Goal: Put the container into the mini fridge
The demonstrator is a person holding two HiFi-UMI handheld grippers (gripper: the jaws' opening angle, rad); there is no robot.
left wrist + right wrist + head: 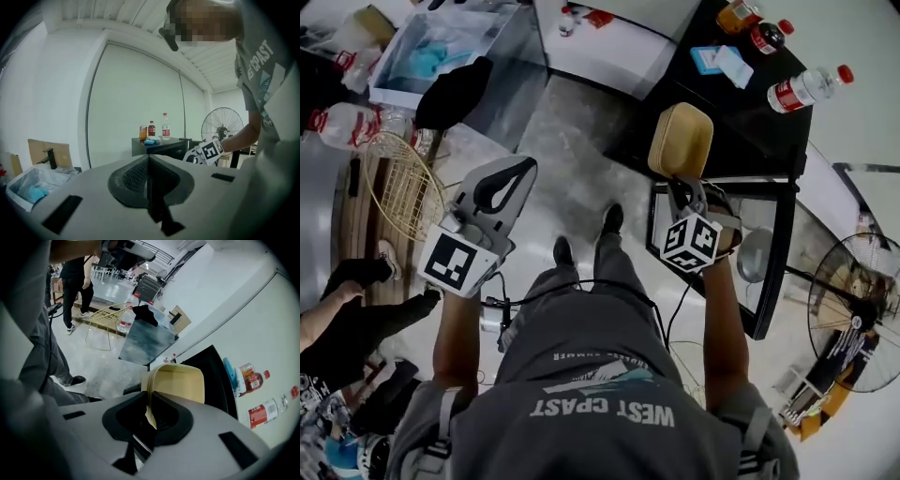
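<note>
Brass-coloured wire basket (398,183) stands at the far left on the floor, just beside a clear water bottle (347,127). Beyond them, a white box (431,47) holds blue material, with a black cloth (455,94) draped at its near right corner.

Left gripper (517,171) (149,174) is raised in front of the person's left side. Its jaws are pressed together with nothing between them.

Right gripper (680,187) (150,420) is held out to the right of the person's shoes. Its jaws are clamped on the near edge of the tan container (680,141) (180,383). The container stands on edge above the gripper, in the air over the near left edge of the mini fridge (741,122) (218,376) (157,147), outside it.

Mini fridge is a black cabinet against the far wall. A black-framed glass panel (783,244) extends from it towards the near right, under the right gripper; whether this is the open door cannot be confirmed.

On the fridge top, from left to right: a blue packet (717,61), an orange bottle (736,14), a dark cola bottle (767,37) and a clear bottle with a red cap (806,89), the last lying on its side.

Black pedestal fan (853,309) (224,124) stands at the far right.
</note>
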